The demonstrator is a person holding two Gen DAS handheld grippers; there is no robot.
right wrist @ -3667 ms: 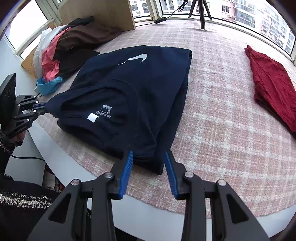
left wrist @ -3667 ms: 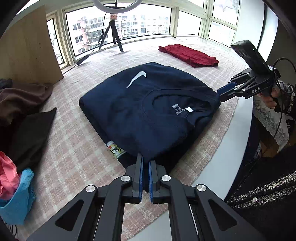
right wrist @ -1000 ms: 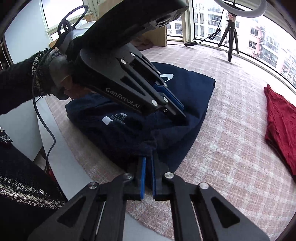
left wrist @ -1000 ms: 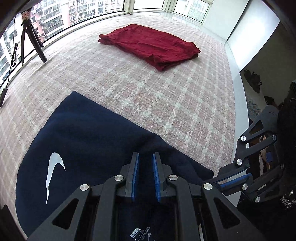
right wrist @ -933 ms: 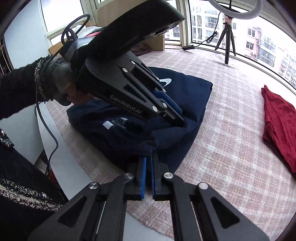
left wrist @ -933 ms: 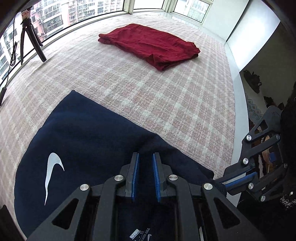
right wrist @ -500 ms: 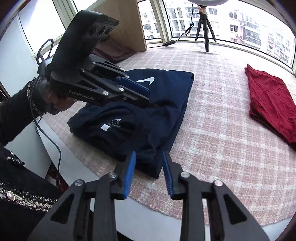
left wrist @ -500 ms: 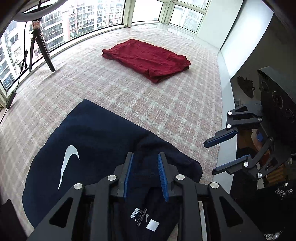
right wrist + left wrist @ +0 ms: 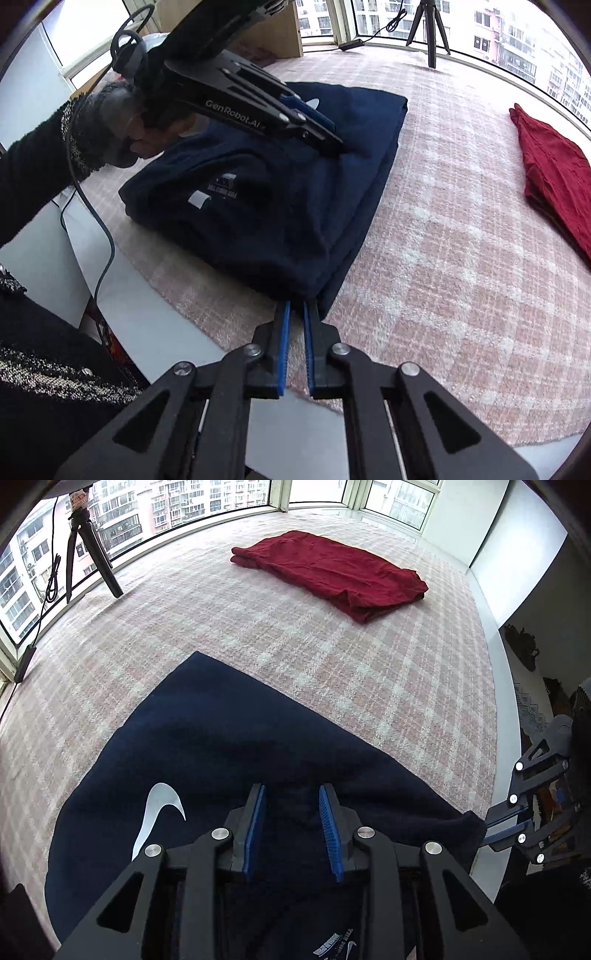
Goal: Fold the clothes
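A folded navy sweatshirt (image 9: 221, 746) with a white swoosh lies on the pink plaid cloth (image 9: 332, 657), close to the table's near edge. My left gripper (image 9: 291, 792) stands open, its fingertips resting on top of the sweatshirt (image 9: 295, 206); from the right wrist view the left gripper (image 9: 334, 146) slants down onto the fabric. My right gripper (image 9: 296, 304) is at the sweatshirt's near corner, jaws closing to a narrow gap with the navy fabric between the tips. In the left wrist view the right gripper (image 9: 485, 825) meets that same corner.
A folded red garment (image 9: 332, 568) lies further back on the cloth, apart from the sweatshirt. A black tripod (image 9: 92, 554) stands by the windows. The white table rim (image 9: 147, 314) curves just below the sweatshirt. A person's dark sleeve (image 9: 37, 166) reaches in from the left.
Both grippers, shut on the sweatshirt a second ago, let go. The right jaws spread wide, then narrowed onto the near corner. The left jaws opened and came down onto the fabric.
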